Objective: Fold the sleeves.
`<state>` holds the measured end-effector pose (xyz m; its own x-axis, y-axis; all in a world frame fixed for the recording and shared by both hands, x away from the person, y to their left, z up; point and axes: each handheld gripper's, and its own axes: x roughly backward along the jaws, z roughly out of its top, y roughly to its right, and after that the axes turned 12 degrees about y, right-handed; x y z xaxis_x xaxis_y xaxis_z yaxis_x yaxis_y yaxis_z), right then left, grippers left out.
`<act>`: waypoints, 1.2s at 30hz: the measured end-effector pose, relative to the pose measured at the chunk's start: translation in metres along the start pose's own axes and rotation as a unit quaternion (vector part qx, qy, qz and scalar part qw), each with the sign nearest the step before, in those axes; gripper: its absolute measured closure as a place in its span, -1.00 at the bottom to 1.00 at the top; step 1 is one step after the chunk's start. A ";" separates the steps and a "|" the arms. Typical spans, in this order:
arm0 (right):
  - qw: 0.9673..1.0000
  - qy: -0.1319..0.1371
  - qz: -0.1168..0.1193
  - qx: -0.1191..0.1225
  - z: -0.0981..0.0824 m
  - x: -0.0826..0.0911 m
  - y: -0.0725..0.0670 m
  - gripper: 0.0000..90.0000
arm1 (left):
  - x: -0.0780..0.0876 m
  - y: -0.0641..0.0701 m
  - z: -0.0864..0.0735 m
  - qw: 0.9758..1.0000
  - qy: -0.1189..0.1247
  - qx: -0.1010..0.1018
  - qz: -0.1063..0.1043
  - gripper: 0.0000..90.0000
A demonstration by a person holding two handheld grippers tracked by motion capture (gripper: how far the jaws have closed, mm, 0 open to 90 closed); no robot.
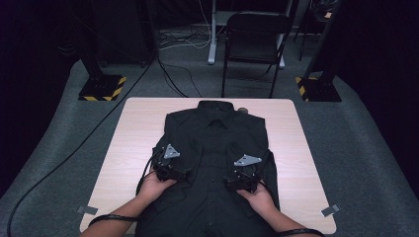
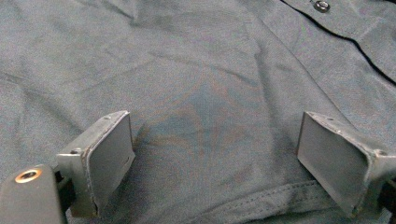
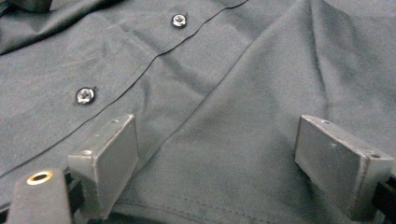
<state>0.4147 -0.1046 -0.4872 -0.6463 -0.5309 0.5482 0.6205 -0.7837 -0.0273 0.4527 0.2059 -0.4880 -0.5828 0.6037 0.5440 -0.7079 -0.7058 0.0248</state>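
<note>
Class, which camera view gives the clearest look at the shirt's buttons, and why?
The right gripper view: two buttons sit large and sharp along the placket of the black shirt. The left gripper view catches one button at its top edge. In the high view the buttons are too small and dark to tell.

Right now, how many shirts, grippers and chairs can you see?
Dark shirt on the table: 1
Grippers, left gripper and right gripper: 2
Black chair behind the table: 1
Total: 4
</note>
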 end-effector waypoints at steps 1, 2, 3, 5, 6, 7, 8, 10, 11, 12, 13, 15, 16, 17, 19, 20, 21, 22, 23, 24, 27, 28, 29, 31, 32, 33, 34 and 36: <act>1.000 0.000 0.002 0.001 -0.002 0.002 -0.001 -0.73 | 0.001 0.002 -0.001 1.000 0.001 0.000 0.001 -0.76; 1.000 0.000 0.003 0.003 -0.003 0.004 -0.003 -0.73 | 0.003 0.005 -0.002 1.000 0.000 0.001 0.002 -0.76; 1.000 0.000 0.005 0.003 -0.004 0.006 -0.004 -0.74 | 0.005 0.007 -0.003 1.000 0.000 0.001 0.001 -0.76; 1.000 0.000 0.004 0.003 -0.007 0.010 -0.007 -0.74 | 0.007 0.011 -0.005 1.000 0.000 0.000 0.001 -0.76; 1.000 0.000 0.004 0.002 -0.008 0.011 -0.009 -0.75 | 0.009 0.012 -0.005 1.000 0.000 0.001 0.001 -0.76; 1.000 -0.001 0.004 0.002 -0.009 0.013 -0.010 -0.75 | 0.010 0.014 -0.006 1.000 0.000 0.001 0.001 -0.76; 1.000 0.000 0.004 0.003 -0.010 0.014 -0.012 -0.75 | 0.011 0.015 -0.007 1.000 -0.001 -0.001 0.001 -0.76; 1.000 -0.002 0.005 0.002 -0.011 0.017 -0.015 -0.77 | 0.014 0.018 -0.008 1.000 -0.001 0.001 0.000 -0.76; 1.000 -0.003 0.007 0.003 -0.012 0.018 -0.016 -0.80 | 0.014 0.019 -0.009 1.000 -0.001 0.000 0.000 -0.76; 1.000 -0.006 0.010 0.006 -0.012 0.019 -0.017 -0.83 | 0.015 0.020 -0.009 1.000 0.000 0.002 -0.001 -0.77; 1.000 -0.009 0.013 0.007 -0.012 0.019 -0.018 -0.84 | 0.016 0.020 -0.010 1.000 -0.001 0.000 -0.003 -0.77; 1.000 -0.014 0.018 0.010 -0.012 0.020 -0.018 -0.84 | 0.016 0.019 -0.007 1.000 -0.015 -0.005 -0.012 -0.77; 1.000 -0.019 0.021 0.014 -0.011 0.020 -0.018 -0.82 | 0.015 0.018 -0.005 1.000 -0.021 -0.006 -0.015 -0.77; 0.999 -0.022 0.023 0.016 -0.010 0.021 -0.018 -0.78 | 0.015 0.016 -0.002 0.999 -0.032 -0.005 -0.021 -0.76; 0.999 -0.034 0.033 0.024 -0.006 0.022 -0.018 -0.64 | 0.018 0.012 0.007 0.999 -0.033 -0.005 -0.034 -0.69; 0.998 -0.040 0.038 0.026 -0.002 0.023 -0.018 -0.62 | 0.020 0.010 0.012 0.999 -0.030 -0.011 -0.032 -0.69; 0.998 -0.037 0.039 0.031 0.001 0.025 -0.019 -0.62 | 0.022 0.008 0.018 0.999 -0.024 -0.014 -0.030 -0.71; 0.998 -0.029 0.037 0.039 0.006 0.029 -0.018 -0.61 | 0.024 0.005 0.024 0.999 -0.019 -0.016 -0.029 -0.71; 0.998 -0.018 0.035 0.046 0.012 0.032 -0.017 -0.61 | 0.024 0.002 0.030 0.999 -0.017 -0.014 -0.027 -0.72; 0.998 -0.010 0.032 0.052 0.017 0.035 -0.014 -0.61 | 0.024 -0.003 0.036 0.999 -0.017 -0.011 -0.026 -0.74; 0.999 0.000 0.018 0.051 0.034 0.036 0.002 -0.61 | 0.020 -0.015 0.049 1.000 -0.001 -0.017 -0.016 -0.70; 0.999 0.000 0.014 0.044 0.039 0.035 0.010 -0.60 | 0.017 -0.018 0.053 1.000 0.001 -0.021 -0.012 -0.70; 0.999 -0.002 0.009 0.039 0.042 0.032 0.019 -0.60 | 0.013 -0.022 0.056 1.000 0.000 -0.023 -0.009 -0.70; 0.999 -0.002 -0.006 0.031 0.047 0.025 0.037 -0.59 | 0.004 -0.030 0.062 1.000 -0.008 -0.027 -0.001 -0.71; 0.999 -0.004 -0.014 0.028 0.048 0.021 0.045 -0.58 | 0.000 -0.034 0.063 1.000 -0.006 -0.025 0.003 -0.72; 0.999 -0.005 -0.023 0.025 0.048 0.016 0.053 -0.58 | -0.004 -0.038 0.063 1.000 -0.004 -0.019 0.006 -0.72; 0.999 -0.004 -0.032 0.019 0.048 0.011 0.059 -0.58 | -0.008 -0.042 0.062 1.000 -0.004 -0.013 0.007 -0.72; 0.999 -0.004 -0.040 0.001 0.046 0.002 0.069 -0.59 | -0.015 -0.046 0.057 1.000 -0.006 -0.004 0.008 -0.72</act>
<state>0.4768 -0.1454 -0.4494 -0.6898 -0.4637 0.5560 0.5676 -0.8231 0.0179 0.5168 0.2078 -0.4494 -0.5898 0.5874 0.5542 -0.7015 -0.7126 0.0087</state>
